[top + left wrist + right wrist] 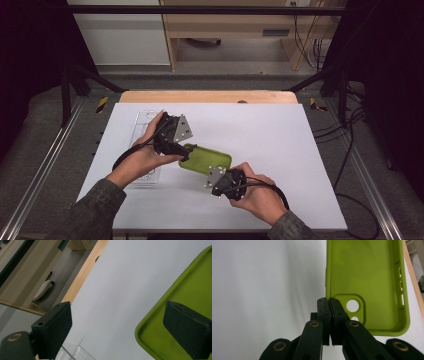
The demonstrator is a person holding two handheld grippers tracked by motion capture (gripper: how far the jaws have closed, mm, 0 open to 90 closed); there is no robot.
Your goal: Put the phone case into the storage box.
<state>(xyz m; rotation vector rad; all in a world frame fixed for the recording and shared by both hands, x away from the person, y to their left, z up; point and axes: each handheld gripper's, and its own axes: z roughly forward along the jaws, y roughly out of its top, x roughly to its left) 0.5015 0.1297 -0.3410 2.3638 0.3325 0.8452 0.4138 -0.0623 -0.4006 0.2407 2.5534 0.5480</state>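
— What colour is the phone case (372,285)?
— Plain lime green, unpatterned.
— The mat (260,130) beneath?
— White, on a light wooden table (207,96). The tray (142,125) is clear; both grippers are black.

Green case (207,161) lies flat near the middle of the white surface (260,130), long axis running from ten o'clock to four o'clock. Left gripper (186,150) comes in at the case's ten o'clock end, grey plate up, hand wrapped around it, tips right at the case edge. Right gripper (216,176) sits at the case's six o'clock edge, pointing toward eleven o'clock, touching the rim. A clear tray (145,122) lies at nine o'clock of the case, partly under the left hand. Both sleeves enter from six o'clock.
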